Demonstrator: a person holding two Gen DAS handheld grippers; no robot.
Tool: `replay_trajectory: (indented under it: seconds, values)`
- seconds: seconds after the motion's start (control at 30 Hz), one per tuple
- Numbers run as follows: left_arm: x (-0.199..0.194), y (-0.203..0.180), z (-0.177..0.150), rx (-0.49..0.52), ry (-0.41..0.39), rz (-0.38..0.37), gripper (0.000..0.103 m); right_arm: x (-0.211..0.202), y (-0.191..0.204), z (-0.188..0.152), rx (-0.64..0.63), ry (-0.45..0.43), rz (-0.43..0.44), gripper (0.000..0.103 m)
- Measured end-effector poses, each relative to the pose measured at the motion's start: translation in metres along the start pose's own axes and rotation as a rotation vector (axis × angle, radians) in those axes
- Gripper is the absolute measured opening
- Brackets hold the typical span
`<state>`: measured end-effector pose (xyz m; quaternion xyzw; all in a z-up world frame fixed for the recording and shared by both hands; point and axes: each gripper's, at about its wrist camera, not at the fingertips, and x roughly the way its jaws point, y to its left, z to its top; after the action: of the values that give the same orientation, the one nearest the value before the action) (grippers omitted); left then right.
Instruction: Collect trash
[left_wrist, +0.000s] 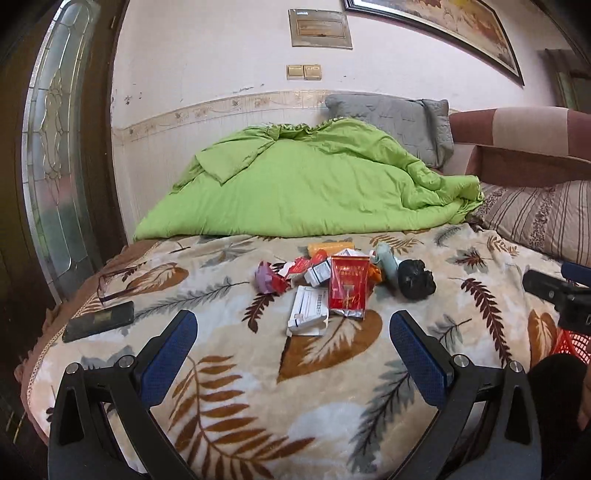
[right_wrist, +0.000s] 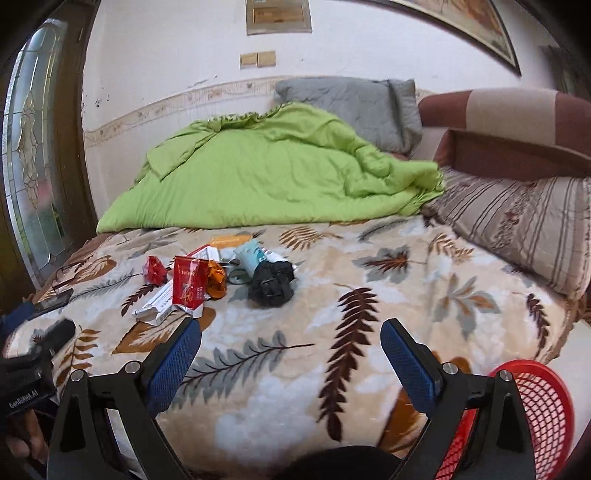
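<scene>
A heap of trash lies mid-bed on the leaf-print blanket: a red foil packet, white cartons, a crumpled red and purple wrapper, a teal tube, an orange packet and a black crumpled bag. My left gripper hovers open just short of the white carton. My right gripper is open and empty over bare blanket, right of the red packet and below the black bag. A red mesh basket sits at the bed's near right corner.
A green duvet is bunched behind the trash, with a grey pillow and a striped pillow to the right. A dark phone and glasses lie at the bed's left edge. A glass-panelled door stands left.
</scene>
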<state>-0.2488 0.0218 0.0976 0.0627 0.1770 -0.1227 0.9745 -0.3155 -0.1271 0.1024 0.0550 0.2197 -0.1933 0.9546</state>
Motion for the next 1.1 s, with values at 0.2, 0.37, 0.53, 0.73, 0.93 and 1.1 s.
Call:
replay_trajectory:
  seconds: [0.2, 0.37, 0.53, 0.73, 0.93, 1.1]
  values:
    - [0.026, 0.010, -0.003, -0.046, 0.107, 0.004, 0.103, 0.015, -0.006, -0.002, -0.005, 0.070, -0.081, 0.099]
    - [0.029, 0.012, -0.006, -0.041, 0.129, 0.018, 0.103, 0.020, -0.005, -0.004, -0.007, 0.083, -0.092, 0.099]
    - [0.030, 0.015, -0.008, -0.039, 0.138, 0.024, 0.103, 0.023, 0.004, -0.005, -0.046, 0.090, -0.107, 0.099]
    - [0.030, 0.014, -0.008, -0.037, 0.139, 0.022, 0.103, 0.022, 0.007, -0.005, -0.056, 0.094, -0.119, 0.099]
    - [0.031, 0.014, -0.009, -0.032, 0.141, 0.019, 0.103, 0.021, 0.006, -0.005, -0.057, 0.091, -0.122, 0.099]
    - [0.031, 0.014, -0.009, -0.033, 0.141, 0.021, 0.103, 0.020, 0.006, -0.004, -0.063, 0.090, -0.124, 0.099]
